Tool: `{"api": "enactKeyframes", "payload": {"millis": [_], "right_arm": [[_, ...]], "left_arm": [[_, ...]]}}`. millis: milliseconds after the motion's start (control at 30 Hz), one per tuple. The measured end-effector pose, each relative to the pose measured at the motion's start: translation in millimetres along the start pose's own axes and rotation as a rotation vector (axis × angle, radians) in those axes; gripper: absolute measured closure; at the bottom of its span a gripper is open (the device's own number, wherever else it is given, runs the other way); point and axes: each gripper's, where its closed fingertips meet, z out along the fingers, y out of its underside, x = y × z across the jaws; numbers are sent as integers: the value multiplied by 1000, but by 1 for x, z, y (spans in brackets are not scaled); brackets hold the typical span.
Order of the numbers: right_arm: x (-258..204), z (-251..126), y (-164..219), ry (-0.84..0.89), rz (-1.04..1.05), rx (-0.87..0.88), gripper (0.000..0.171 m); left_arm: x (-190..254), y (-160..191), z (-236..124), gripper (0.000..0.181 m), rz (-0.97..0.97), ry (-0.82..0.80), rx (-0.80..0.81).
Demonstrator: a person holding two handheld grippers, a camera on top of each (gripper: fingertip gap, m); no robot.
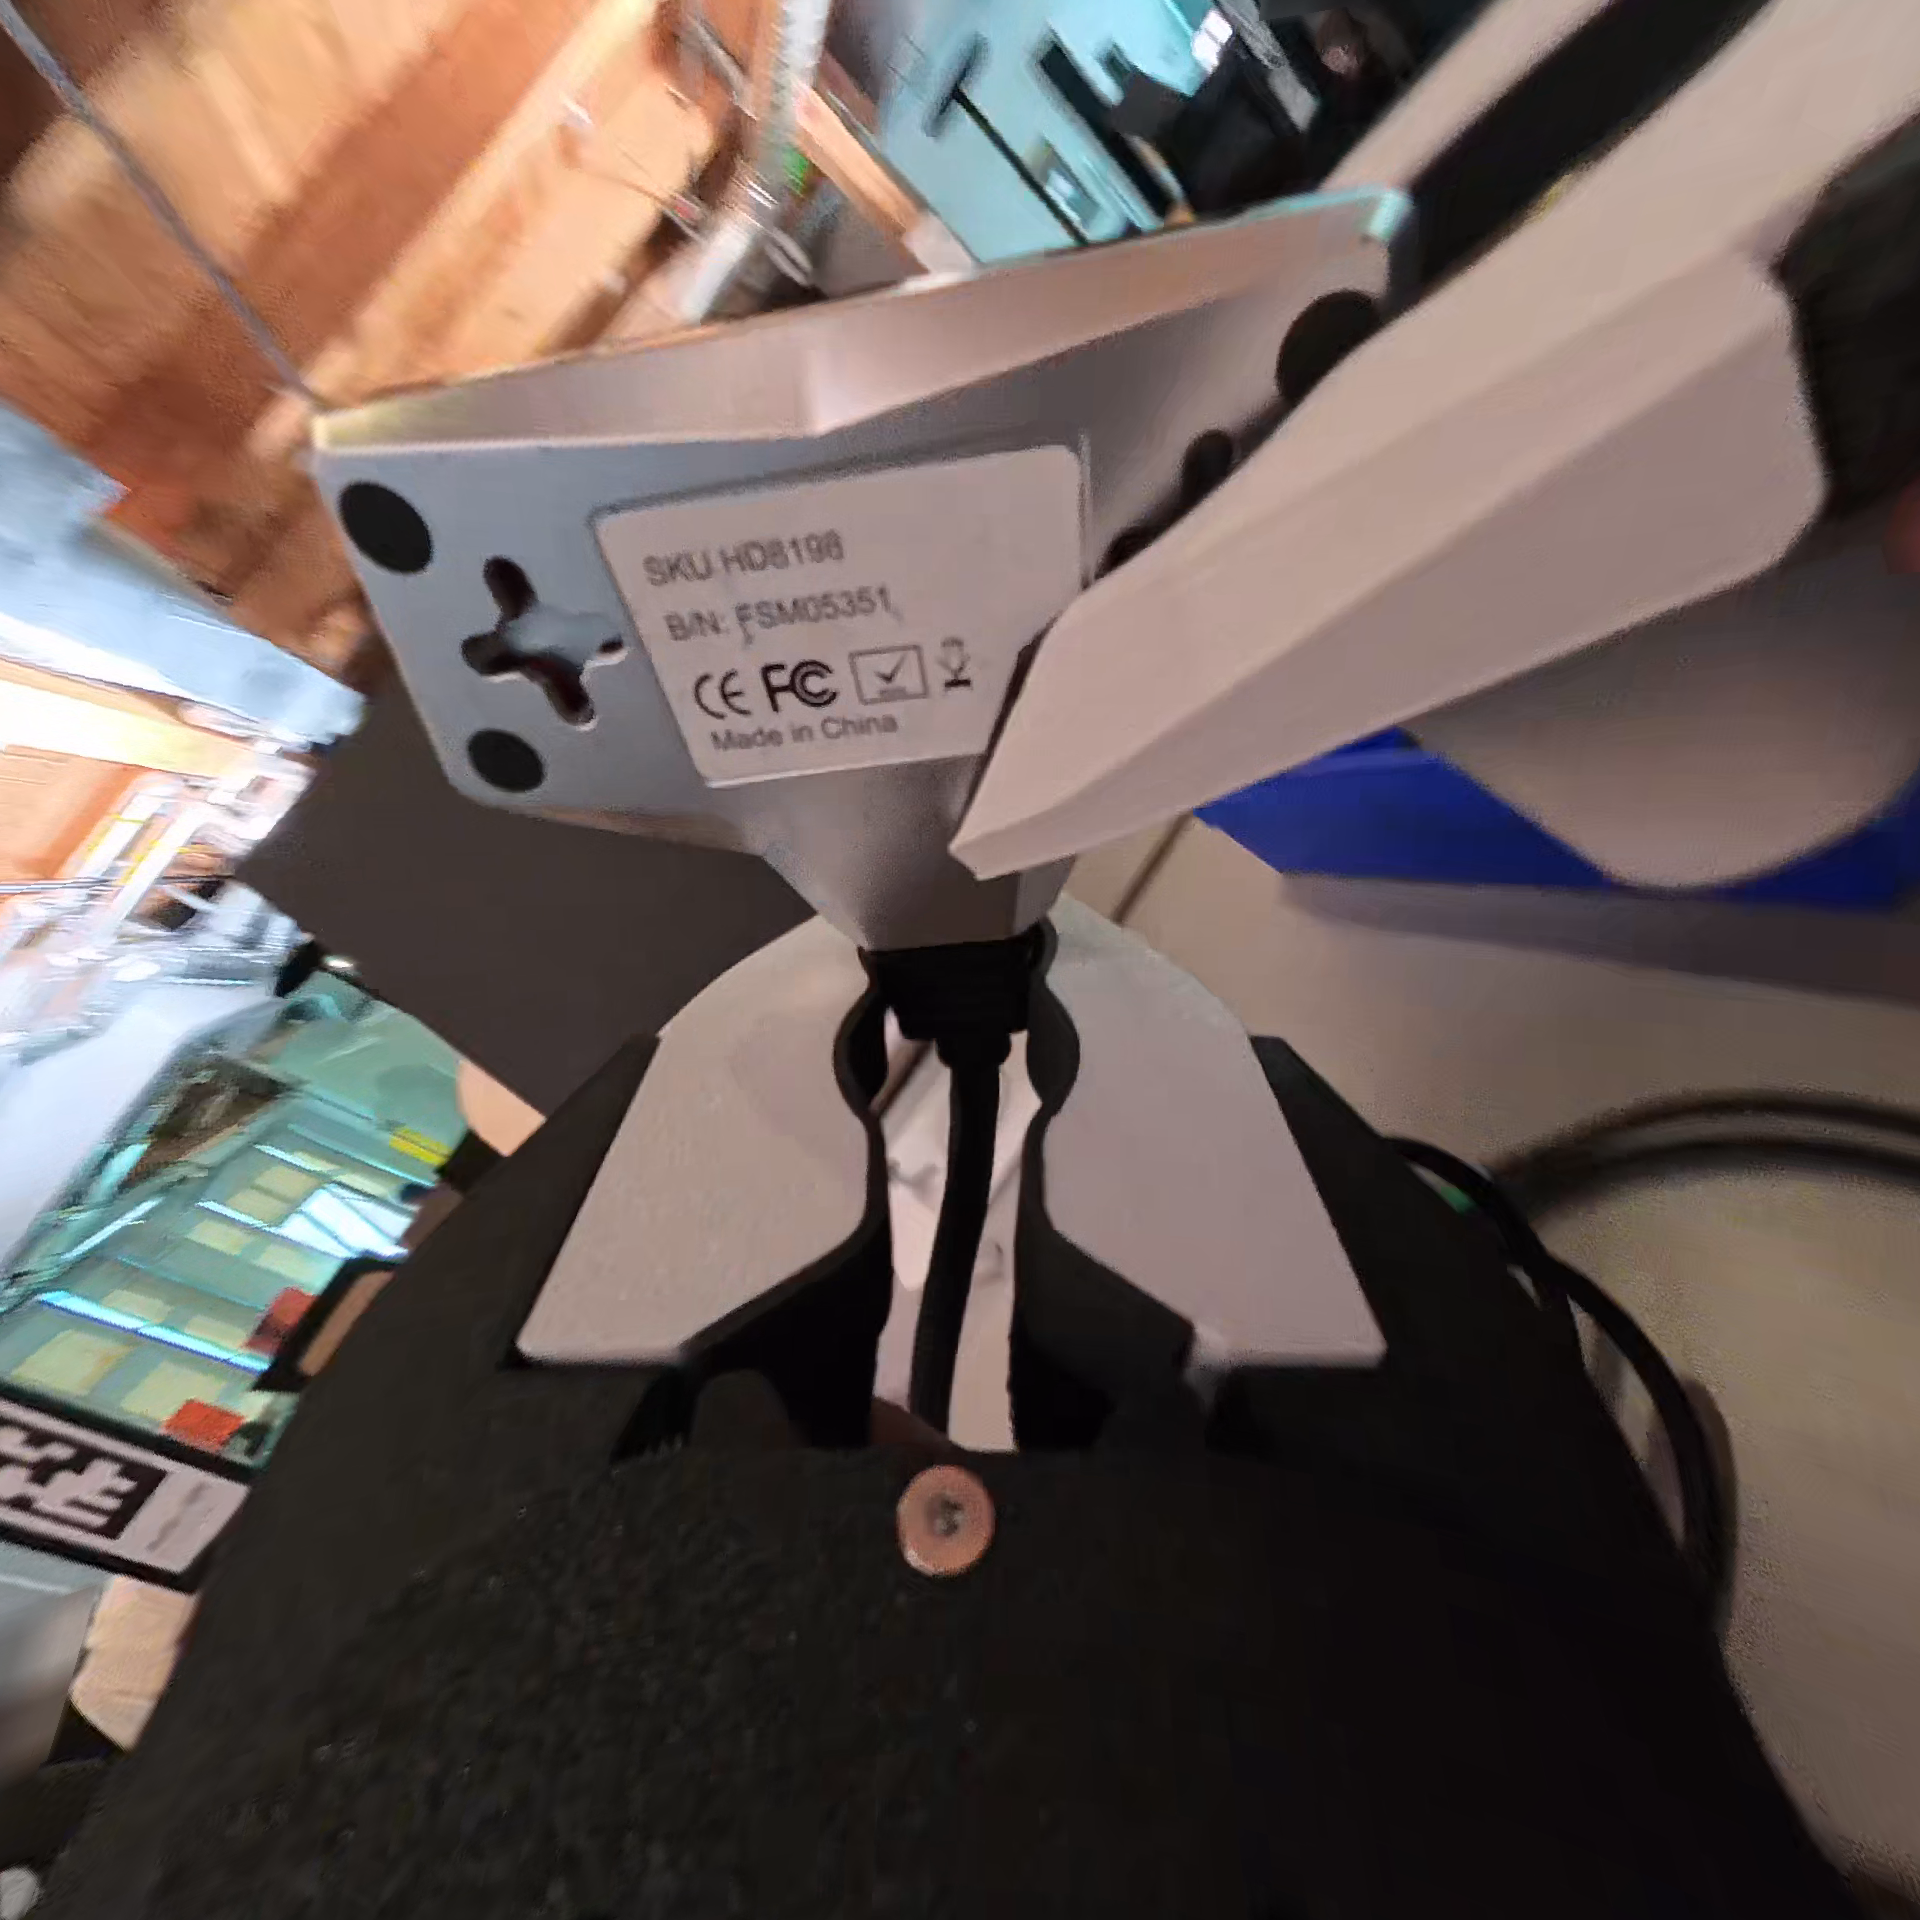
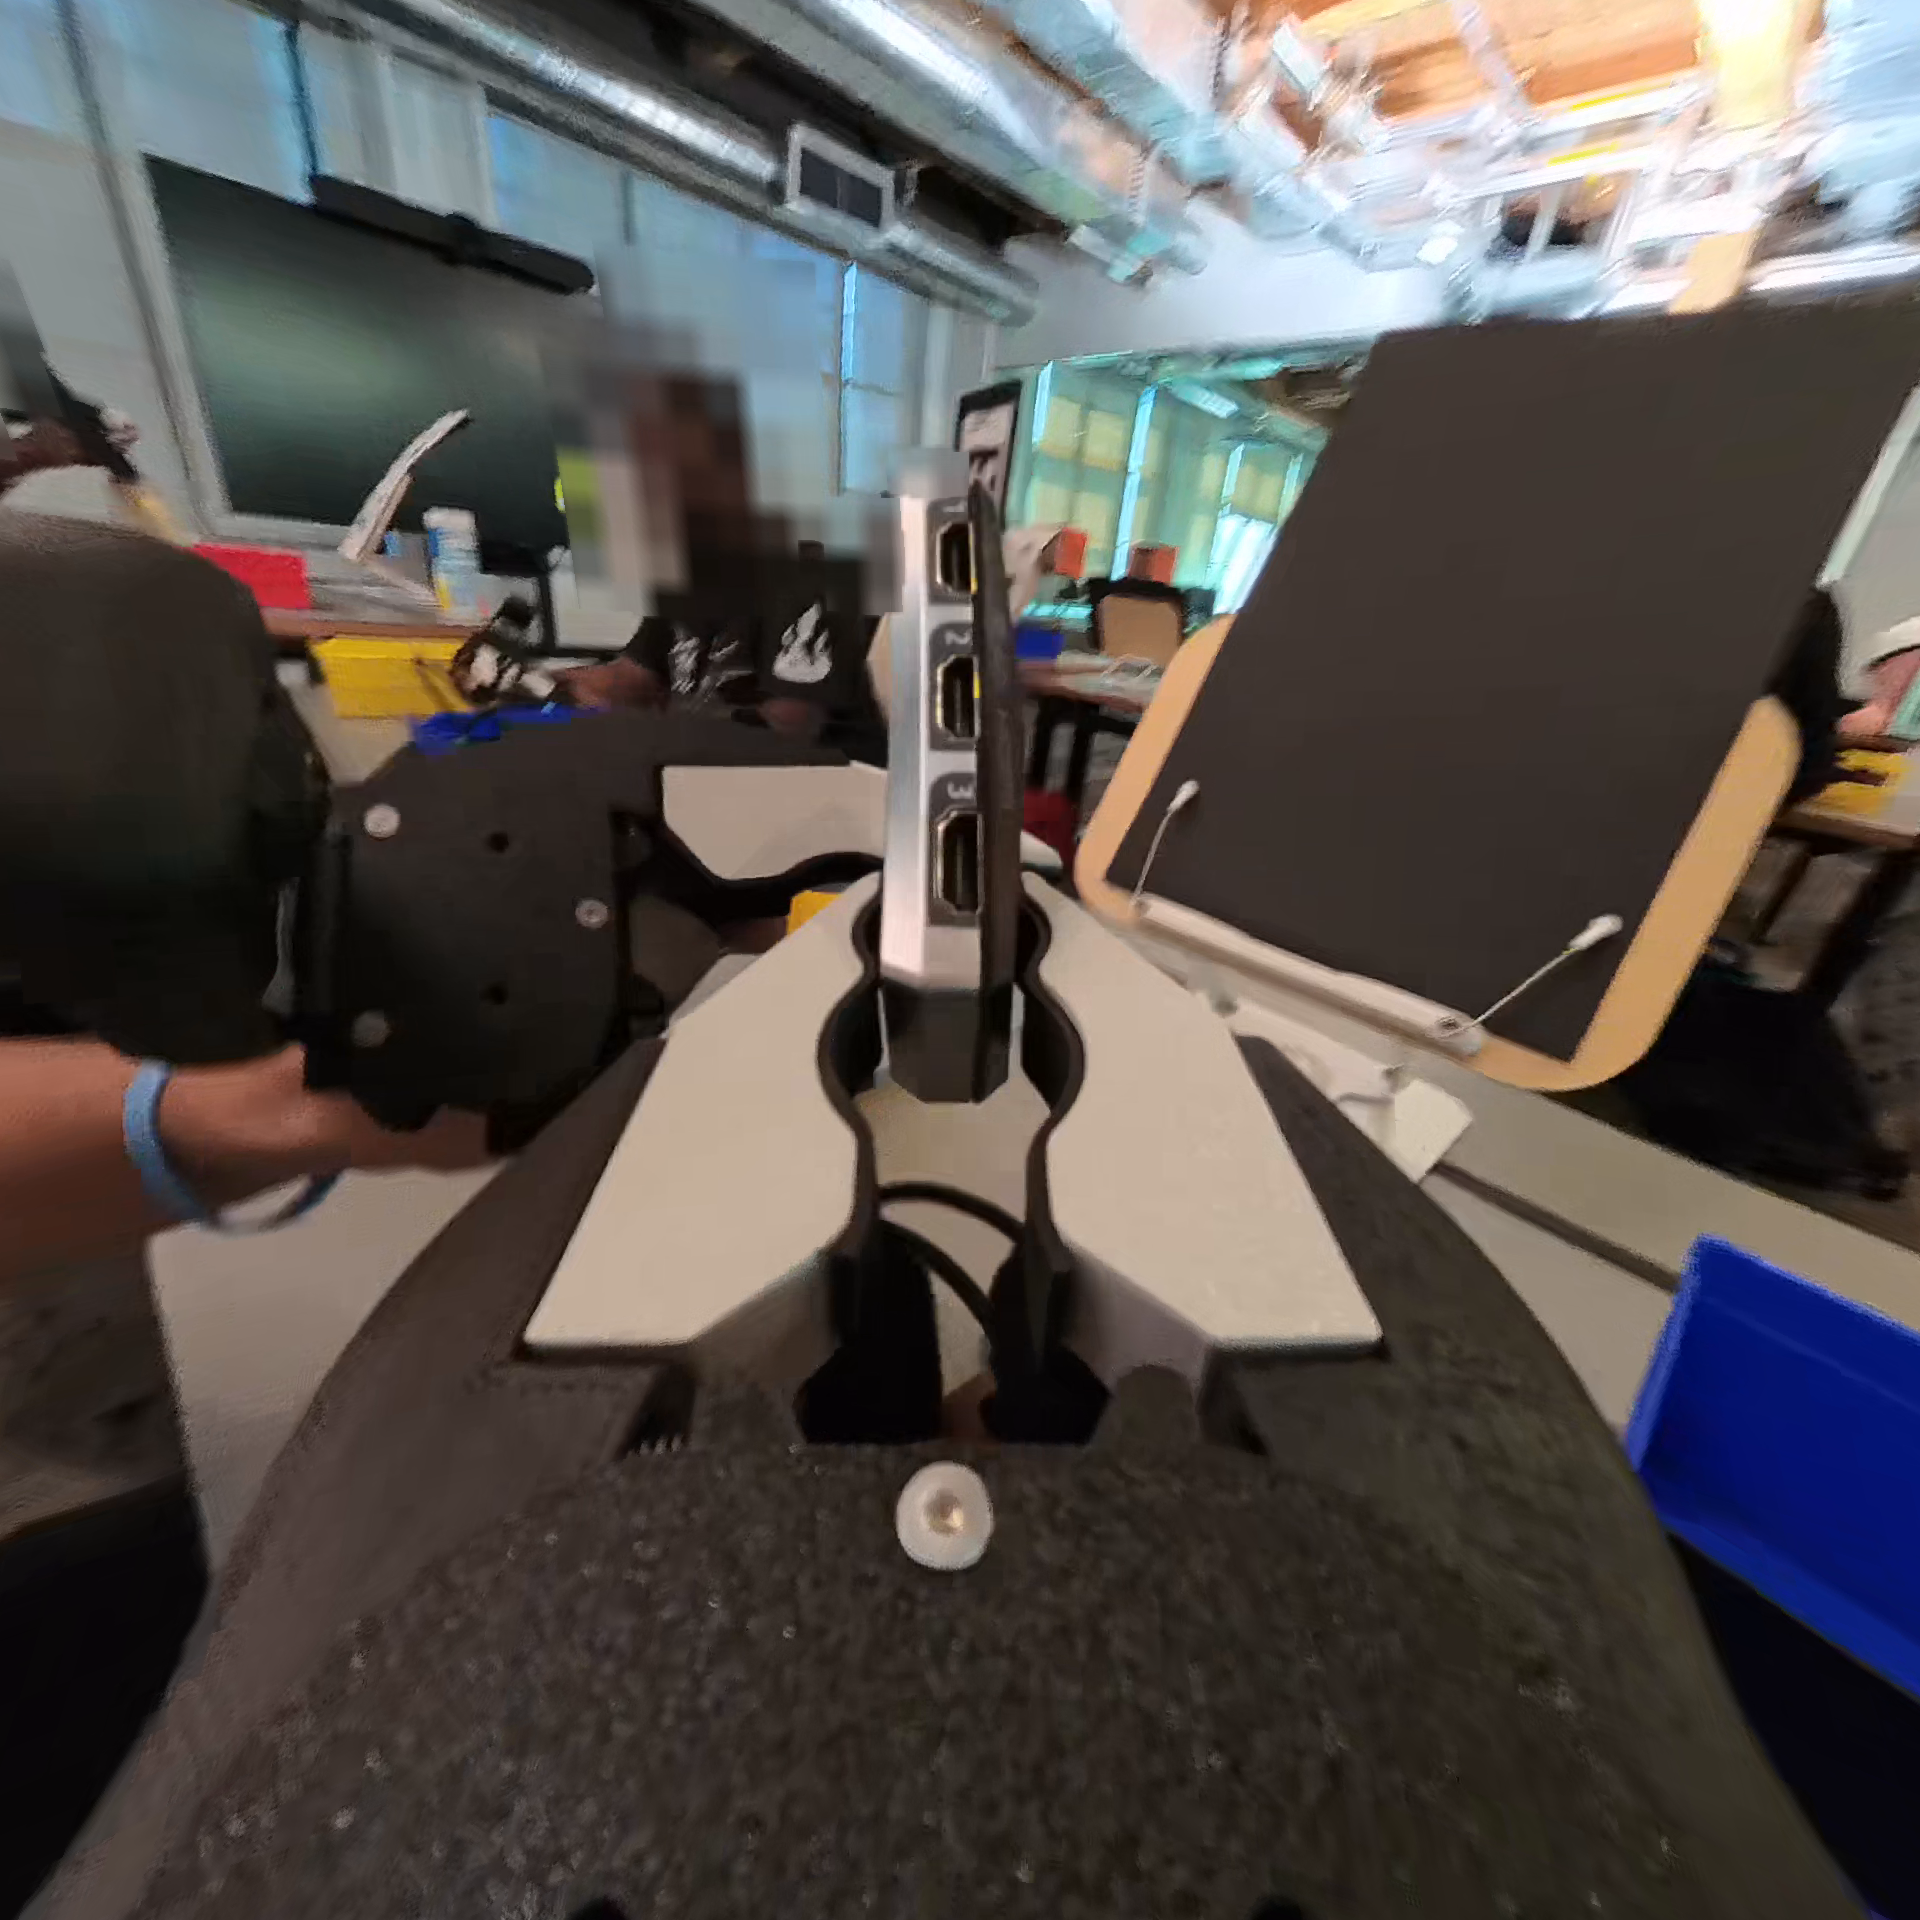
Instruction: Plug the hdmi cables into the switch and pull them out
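Note:
The silver hdmi switch [image 1: 499,457] is held in the air between both grippers, its underside with a white label [image 1: 842,613] facing the left wrist view. My left gripper [image 1: 956,987] is shut on the black cable collar [image 1: 961,977] at the switch's narrow end; the cable [image 1: 961,1195] runs back between the fingers. My right gripper [image 2: 951,997] is shut on one end of the switch [image 2: 920,727], seen edge-on. Its three ports [image 2: 956,842] show nothing plugged in. The right finger [image 1: 1403,582] shows in the left wrist view.
The left gripper [image 2: 478,914] and the hand holding it [image 2: 260,1112] are on the left. Black cables [image 2: 935,1205] lie on the grey table [image 2: 312,1299] under the switch. A blue bin [image 2: 1787,1455] is at right, with a tilted black board [image 2: 1507,644] behind it. People sit at tables behind. One gripper's finger ends stand about 5 cm off the other's.

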Motion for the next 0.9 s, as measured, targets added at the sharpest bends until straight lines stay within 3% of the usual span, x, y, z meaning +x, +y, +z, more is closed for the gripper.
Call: {"api": "enactKeyframes", "payload": {"millis": [167, 300, 467, 633, 733, 900], "right_arm": [[-19, 0, 28, -100, -204, -88, 152], [-53, -2, 36, -225, -409, -125, 152], [-98, -9, 33, -394, -529, -97, 152], [-133, -12, 39, -518, -561, -117, 152], [-145, -13, 43, -576, -535, -124, 152], [-145, -14, 52, -603, -463, -143, 151]], "left_arm": [[20, 33, -47, 139, -15, 269, -79], [8, 22, -101, 137, -118, 506, -11], [5, 15, -142, 138, 31, 653, 40], [23, 3, -166, 141, 105, 783, 89], [32, -5, -174, 155, 107, 848, 123], [38, 1, -168, 159, 141, 840, 115]]}}
